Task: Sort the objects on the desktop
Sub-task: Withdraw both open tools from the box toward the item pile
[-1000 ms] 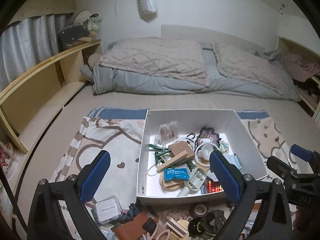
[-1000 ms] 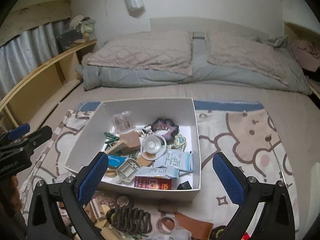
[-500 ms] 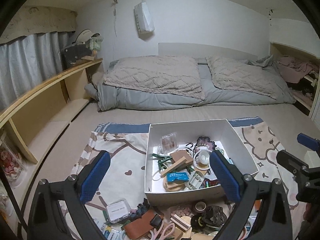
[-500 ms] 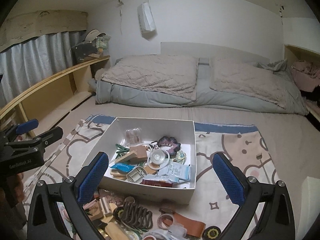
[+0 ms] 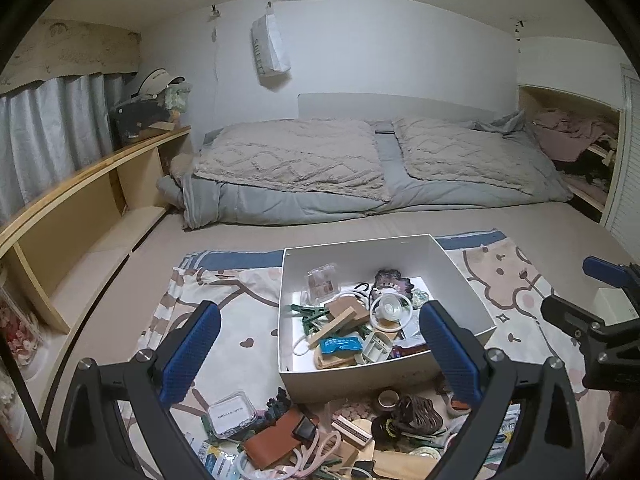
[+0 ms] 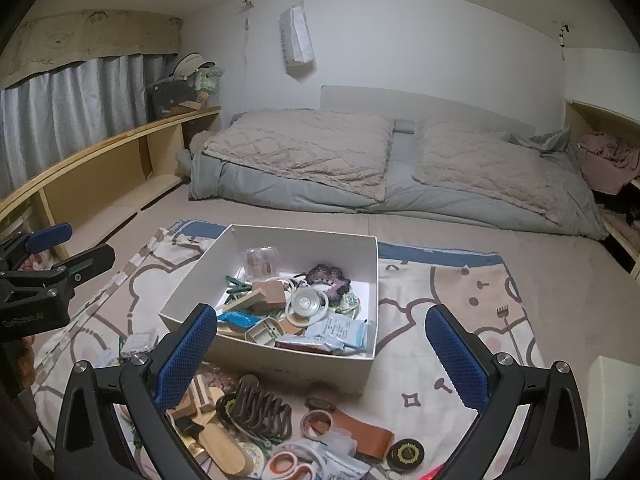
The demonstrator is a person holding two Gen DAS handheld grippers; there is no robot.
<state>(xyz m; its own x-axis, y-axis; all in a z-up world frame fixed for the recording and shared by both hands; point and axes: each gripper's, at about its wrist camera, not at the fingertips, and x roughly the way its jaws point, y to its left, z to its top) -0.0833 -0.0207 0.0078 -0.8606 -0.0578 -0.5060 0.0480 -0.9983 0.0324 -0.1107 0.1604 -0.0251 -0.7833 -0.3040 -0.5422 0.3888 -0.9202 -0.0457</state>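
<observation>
A white open box (image 5: 460,276) (image 6: 280,354) sits on a patterned cloth and holds several small items: a green clip, wooden blocks, a blue packet, a clear round lid. In front of it lies a loose pile (image 5: 328,428) (image 6: 256,416) with a brown hair claw, tape rolls, a brown leather piece, scissors and a small labelled case (image 5: 232,414). My left gripper (image 5: 320,354) hangs open above the box's near wall, holding nothing. My right gripper (image 6: 320,360) is likewise open and empty, above the box's near right corner. Each gripper shows at the edge of the other's view.
The cloth (image 5: 224,320) lies on a beige mattress. Folded grey bedding with two quilted covers (image 5: 300,160) fills the back. A wooden shelf (image 5: 80,184) runs along the left wall, and a pale block (image 6: 612,384) sits at the right edge.
Both grippers have risen and pulled back from the box, so it and the pile look smaller and more of the room shows. Both stay open and empty.
</observation>
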